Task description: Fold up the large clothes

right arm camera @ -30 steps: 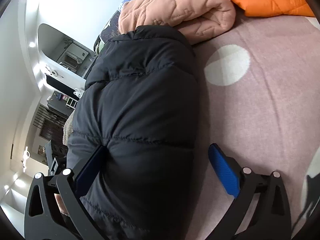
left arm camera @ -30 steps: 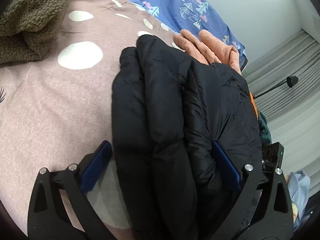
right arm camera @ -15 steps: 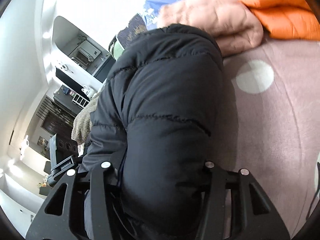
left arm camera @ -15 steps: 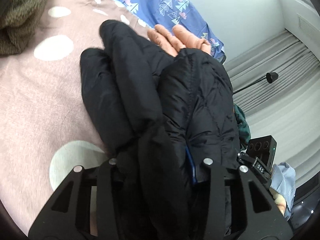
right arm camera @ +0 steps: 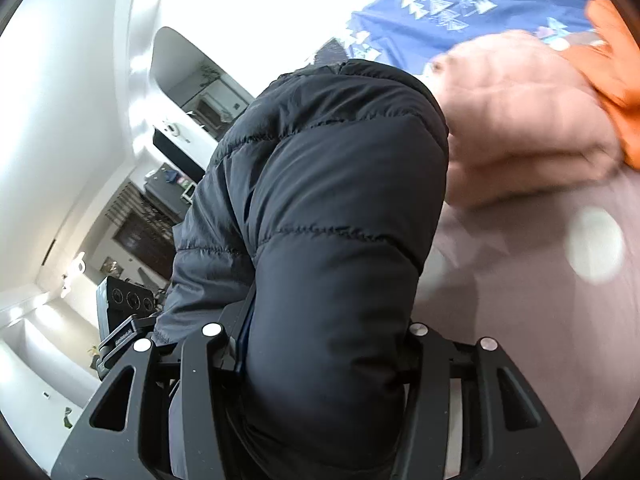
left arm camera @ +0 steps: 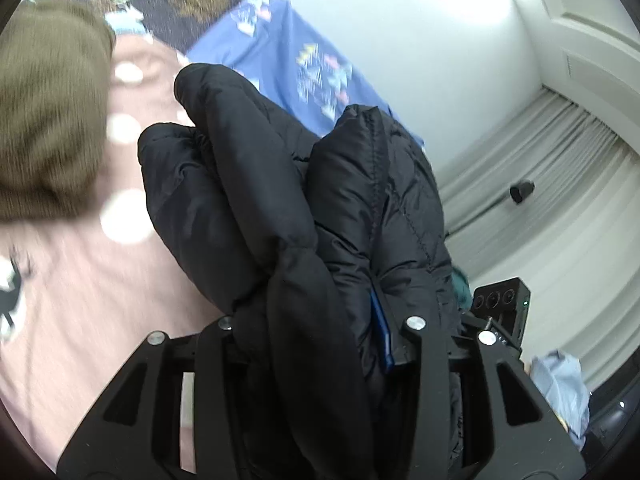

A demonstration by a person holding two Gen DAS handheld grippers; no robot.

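Observation:
A folded black puffer jacket [left arm camera: 280, 200] fills the middle of the left wrist view and is lifted off the pink spotted bedspread [left arm camera: 80, 300]. My left gripper [left arm camera: 316, 328] is shut on one end of the bundle. The same jacket [right arm camera: 328, 208] fills the right wrist view, and my right gripper [right arm camera: 320, 336] is shut on its other end. Most of each gripper's fingers are buried in the padding.
An olive fleece garment [left arm camera: 48, 120] lies at the left. A folded pink quilted jacket [right arm camera: 520, 120] and an orange jacket [right arm camera: 616, 72] lie on the bed [right arm camera: 540, 320] at the right. A blue patterned sheet [left arm camera: 288, 60] runs along the wall. Curtains [left arm camera: 540, 200] hang at the far right.
Both grippers closed on the ends of the black jacket and raised it off the bed. The views tilted up toward the wall, and the person's hand is out of sight.

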